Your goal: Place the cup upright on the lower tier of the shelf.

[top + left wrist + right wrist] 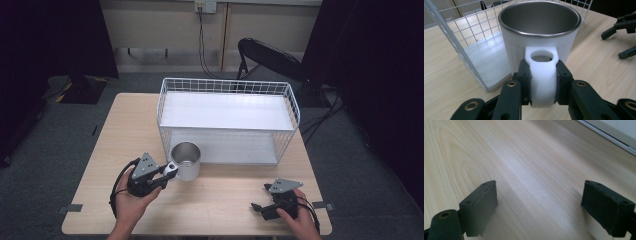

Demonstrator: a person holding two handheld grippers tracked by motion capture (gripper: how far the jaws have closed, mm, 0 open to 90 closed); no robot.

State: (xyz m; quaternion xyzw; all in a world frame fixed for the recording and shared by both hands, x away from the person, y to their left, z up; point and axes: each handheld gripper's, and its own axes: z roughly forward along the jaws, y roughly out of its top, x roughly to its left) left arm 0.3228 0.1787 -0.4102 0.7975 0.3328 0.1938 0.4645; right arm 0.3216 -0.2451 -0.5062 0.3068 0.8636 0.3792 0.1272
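A white mug (186, 160) with a steel-lined inside stands on the wooden table just in front of the wire rack's left front corner. My left gripper (169, 174) is shut on the mug's white handle (543, 75), one pad on each side of it. The mug (539, 32) is upright and looks empty inside. My right gripper (257, 210) rests low near the table's front right edge, open, with bare wood between its fingers (480, 207). It also appears at the right edge of the left gripper view, as the right gripper (621, 37).
A white wire rack (227, 120) with an upper shelf and a lower white shelf stands at the middle back of the table (125, 130). A black folding chair (267, 57) stands behind the table. Tape marks sit at the table's front corners.
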